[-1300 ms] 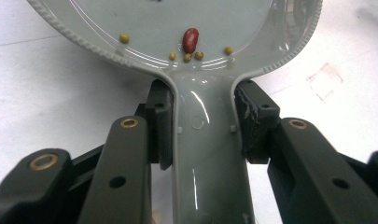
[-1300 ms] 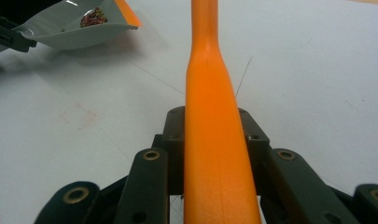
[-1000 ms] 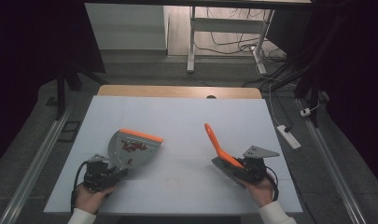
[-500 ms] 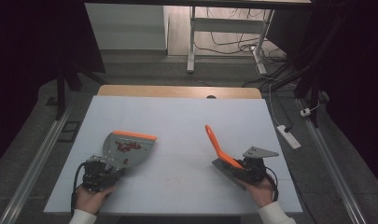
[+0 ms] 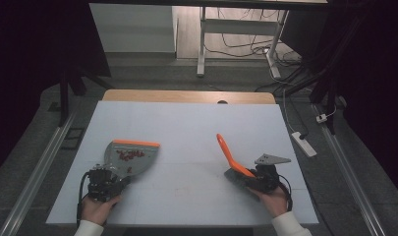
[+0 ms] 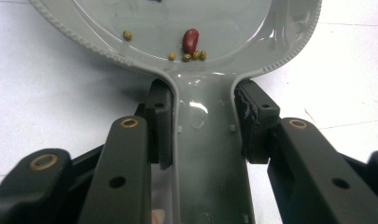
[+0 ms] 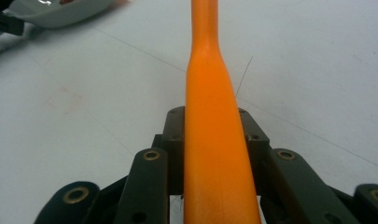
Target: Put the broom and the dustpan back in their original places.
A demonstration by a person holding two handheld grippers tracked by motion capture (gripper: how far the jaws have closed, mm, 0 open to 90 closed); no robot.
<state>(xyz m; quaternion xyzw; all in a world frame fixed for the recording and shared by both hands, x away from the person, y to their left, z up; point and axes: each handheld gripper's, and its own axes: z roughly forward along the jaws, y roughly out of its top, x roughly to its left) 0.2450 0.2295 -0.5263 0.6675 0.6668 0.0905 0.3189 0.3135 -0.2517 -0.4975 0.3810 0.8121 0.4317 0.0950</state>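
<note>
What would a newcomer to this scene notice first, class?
Probably the grey plastic dustpan with an orange lip, left of centre on the pale blue table, holding small red and green beans; the left gripper clamps its handle. At the right, the right gripper grips a bright orange brush handle slanting upward.

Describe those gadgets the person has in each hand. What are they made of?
Both are black, boxy tools. The left gripper and right gripper each end in two black fingers built from jointed bars with brass-coloured rivets and dark ribbed pads. A black cable loops from each. The right one carries a grey three-cornered plate on top. The person wears white sleeves.
</note>
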